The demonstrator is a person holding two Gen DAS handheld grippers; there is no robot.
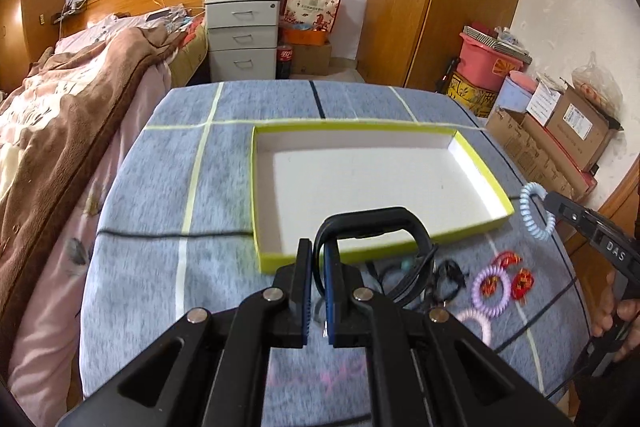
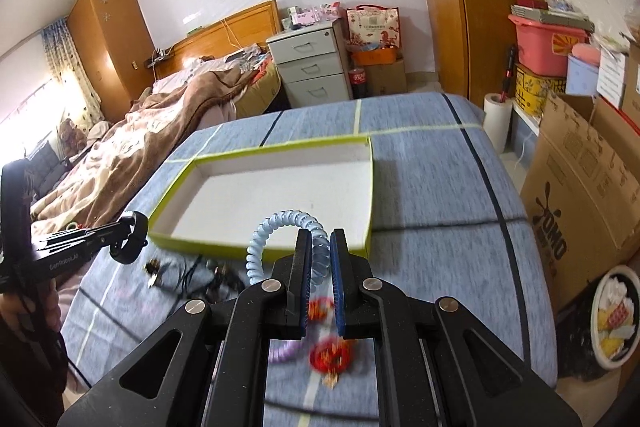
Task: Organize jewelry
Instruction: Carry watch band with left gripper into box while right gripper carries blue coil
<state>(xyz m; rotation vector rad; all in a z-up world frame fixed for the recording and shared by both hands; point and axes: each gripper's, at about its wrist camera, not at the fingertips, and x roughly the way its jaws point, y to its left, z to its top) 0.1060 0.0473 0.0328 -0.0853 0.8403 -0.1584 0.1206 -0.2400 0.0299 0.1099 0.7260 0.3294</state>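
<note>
Left gripper [image 1: 318, 259] pinching black band [image 1: 372, 223], looped above near rim of tray [image 1: 484, 163]. Right gripper [image 2: 321, 255] clamped on blue coil tie [image 2: 280, 223], arching leftward.

Both the left gripper [image 1: 319, 269] and right gripper [image 2: 321, 259] tilt downward, jaws clamped, each gripped by a hand.

A tray [image 1: 476, 163] is set on the table [image 1: 160, 187], with hair ties [image 1: 490, 287] laid before it, nearer the camera
</note>
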